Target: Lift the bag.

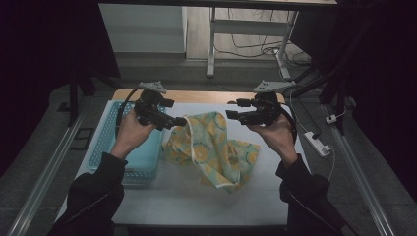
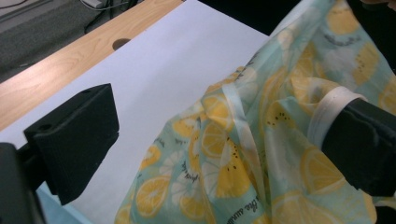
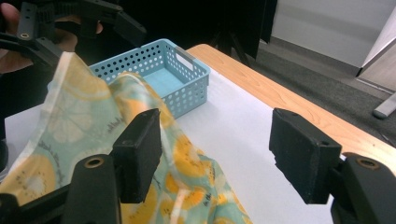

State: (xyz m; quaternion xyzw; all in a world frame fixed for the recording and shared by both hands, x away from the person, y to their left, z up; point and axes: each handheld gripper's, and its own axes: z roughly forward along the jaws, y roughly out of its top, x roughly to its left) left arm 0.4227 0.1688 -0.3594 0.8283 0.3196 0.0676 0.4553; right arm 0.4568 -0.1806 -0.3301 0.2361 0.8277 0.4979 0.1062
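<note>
Left hand-held gripper (image 1: 180, 121) jaws wide apart, cloth (image 1: 216, 147) hem draped over one pad, not pinched. Lemon-print cloth lies crumpled on white desk (image 1: 196, 196), one end lifted toward left gripper, beside blue basket (image 1: 101, 142). Right hand-held gripper (image 1: 230, 114) open, empty, hovering above cloth's far edge, likely to take second corner for spreading.

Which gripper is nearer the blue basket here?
Left. The left gripper is just past the blue basket's inner edge, jaws open at the lemon-print cloth; the right gripper is beyond the cloth.
</note>
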